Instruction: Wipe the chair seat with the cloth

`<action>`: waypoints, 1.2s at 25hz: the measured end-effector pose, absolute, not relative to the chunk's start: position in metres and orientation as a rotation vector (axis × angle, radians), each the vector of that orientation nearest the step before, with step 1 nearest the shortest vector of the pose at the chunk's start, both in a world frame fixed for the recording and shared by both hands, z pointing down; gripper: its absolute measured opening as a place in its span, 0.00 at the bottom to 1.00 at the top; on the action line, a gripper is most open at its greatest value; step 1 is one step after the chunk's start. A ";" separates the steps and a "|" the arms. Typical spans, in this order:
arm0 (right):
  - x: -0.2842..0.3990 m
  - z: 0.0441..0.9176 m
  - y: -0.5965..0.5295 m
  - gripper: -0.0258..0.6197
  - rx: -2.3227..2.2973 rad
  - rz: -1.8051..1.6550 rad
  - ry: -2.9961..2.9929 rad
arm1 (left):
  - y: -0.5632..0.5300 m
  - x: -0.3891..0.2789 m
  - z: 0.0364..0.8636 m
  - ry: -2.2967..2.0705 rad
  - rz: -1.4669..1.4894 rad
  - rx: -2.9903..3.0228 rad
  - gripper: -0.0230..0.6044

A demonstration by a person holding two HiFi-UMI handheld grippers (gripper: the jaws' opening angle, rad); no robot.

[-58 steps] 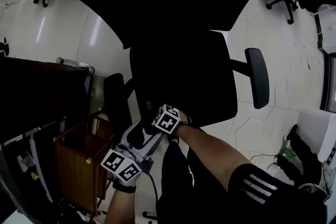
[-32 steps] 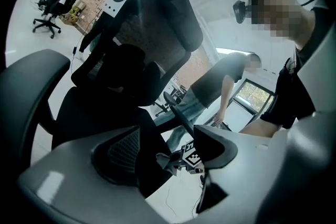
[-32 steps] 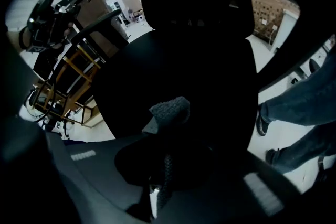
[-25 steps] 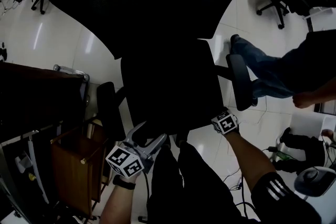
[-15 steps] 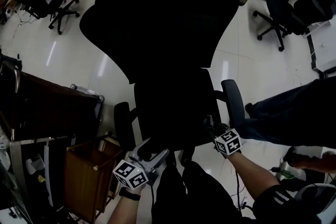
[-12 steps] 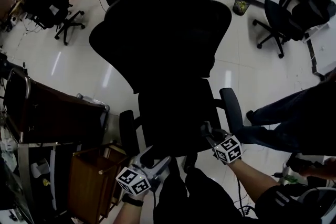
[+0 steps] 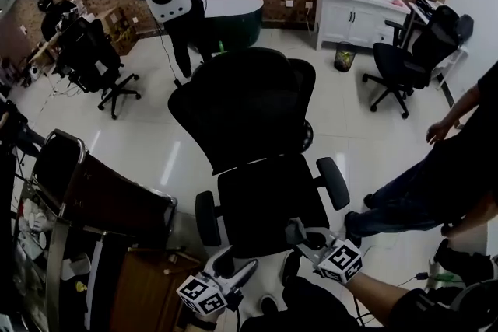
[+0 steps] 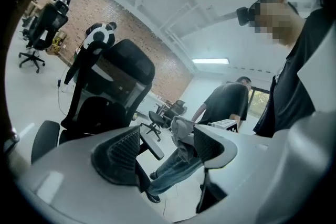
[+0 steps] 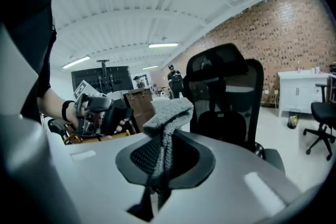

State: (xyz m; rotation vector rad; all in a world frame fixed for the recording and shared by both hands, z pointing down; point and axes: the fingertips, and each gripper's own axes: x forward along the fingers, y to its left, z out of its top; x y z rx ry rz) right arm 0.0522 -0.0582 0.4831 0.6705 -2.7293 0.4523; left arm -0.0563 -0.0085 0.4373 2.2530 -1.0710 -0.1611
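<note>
— Right gripper [image 9: 160, 157] is clamped on the cloth [image 9: 168, 110], yes?

— Yes. The grey cloth is pinched between its jaws, with a fold standing up above them and a tail hanging below. It hangs by the front right corner of the seat [image 7: 268, 202]. As far as I can tell, it is off the cushion.

— And the left gripper [image 8: 168, 139]?

— Its jaws are spread with nothing in them. It sits low, near the seat's front edge on the left.

— So which step is this?

— My reading is that the cloth is in hand but no stroke is being made. The seat is plain black, so I cannot say how much of it has been wiped.

— What does the next move call for?

— Carry the cloth forward and down until its loose part lies flat on the cushion. Then draw it across with a firm grip, so the fabric doesn't drag free. The armrest [image 7: 333, 183] stands just beside that gripper, so an approach from the front looks safer. The chair [image 7: 241, 105] may swivel, and the free gripper could steady it.
</note>
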 end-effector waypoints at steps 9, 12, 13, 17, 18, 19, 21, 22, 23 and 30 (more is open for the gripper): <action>0.058 0.387 0.094 0.09 0.850 0.377 -2.849 | 0.153 -0.075 0.378 -1.050 -0.201 2.392 0.58; 0.069 0.372 0.144 0.09 0.877 0.390 -2.868 | 0.201 -0.069 0.379 -1.021 -0.204 2.394 0.58; 0.073 0.366 0.155 0.09 0.884 0.390 -2.875 | 0.209 -0.066 0.376 -1.012 -0.206 2.403 0.58; 0.081 0.350 0.199 0.09 0.876 0.402 -2.905 | 0.236 -0.055 0.361 -0.998 -0.210 2.438 0.58; 0.083 0.347 0.209 0.09 0.864 0.398 -2.922 | 0.243 -0.051 0.357 -0.996 -0.220 2.445 0.58; 0.084 0.344 0.217 0.09 0.855 0.394 -2.942 | 0.248 -0.047 0.354 -0.994 -0.233 2.451 0.58; 0.088 0.340 0.229 0.09 0.837 0.382 -2.957 | 0.256 -0.040 0.346 -0.996 -0.257 2.459 0.58; 0.090 0.339 0.234 0.09 0.828 0.375 -2.954 | 0.259 -0.037 0.342 -1.002 -0.267 2.462 0.58; 0.091 0.336 0.238 0.09 0.821 0.370 -2.953 | 0.261 -0.035 0.338 -1.010 -0.276 2.465 0.58; 0.105 0.312 0.256 0.09 0.808 0.352 -3.028 | 0.271 -0.015 0.315 -1.044 -0.302 2.513 0.58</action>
